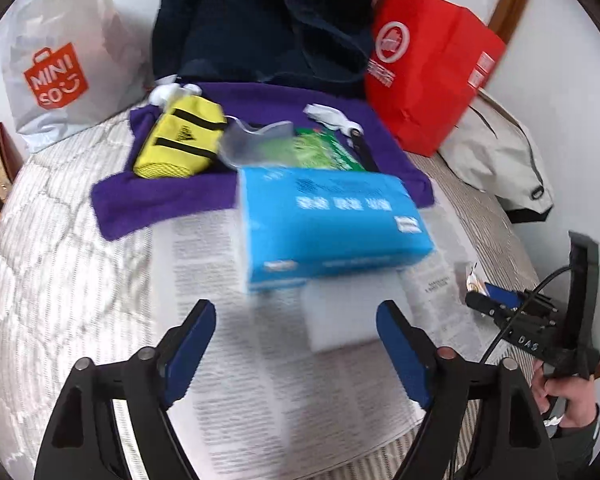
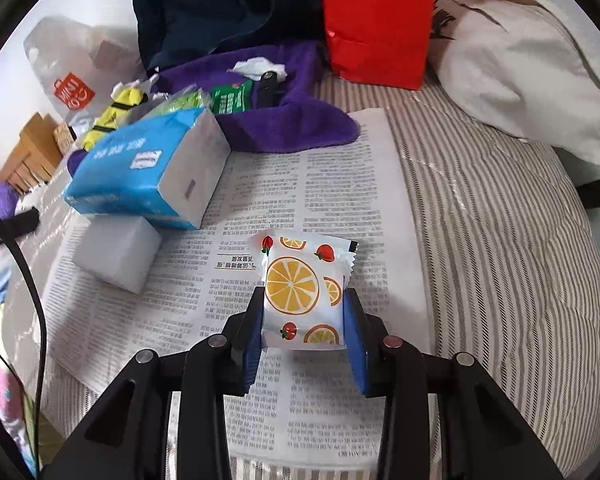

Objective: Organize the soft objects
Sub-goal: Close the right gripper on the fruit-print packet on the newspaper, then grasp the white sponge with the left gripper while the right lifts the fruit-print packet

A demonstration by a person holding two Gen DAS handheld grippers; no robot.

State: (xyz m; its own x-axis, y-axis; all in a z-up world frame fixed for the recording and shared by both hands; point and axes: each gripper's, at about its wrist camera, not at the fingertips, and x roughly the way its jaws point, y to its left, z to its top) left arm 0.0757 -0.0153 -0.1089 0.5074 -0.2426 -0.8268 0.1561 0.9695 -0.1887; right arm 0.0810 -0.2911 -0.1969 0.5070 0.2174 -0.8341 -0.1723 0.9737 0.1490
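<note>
Striped, quilted bed [image 2: 500, 216] underneath everything, with a printed newspaper sheet [image 2: 324, 184] spread flat on top. At the far edge, a dark navy garment [image 1: 260, 24] heaped between a white Miniso plastic bag [image 1: 60, 60] and a red paper bag [image 1: 428, 68]; a cream fabric bag [image 2: 532, 64] off to the right. In front of the garment, a purple towel [image 1: 160, 200] carrying a yellow zip pouch [image 1: 180, 140] and a green packet [image 1: 328, 150]. Nearer, a blue soft tissue pack [image 1: 328, 224], blurred, propped with one end on a white foam block [image 1: 340, 316] lying on the newspaper. Left hand-held gripper [image 1: 296, 344] spread wide just short of the foam block, gripping nothing. Right hand-held gripper [image 2: 304, 320] closed around a small white wrapped packet printed with orange slices and strawberries [image 2: 300, 292], above the newspaper.
</note>
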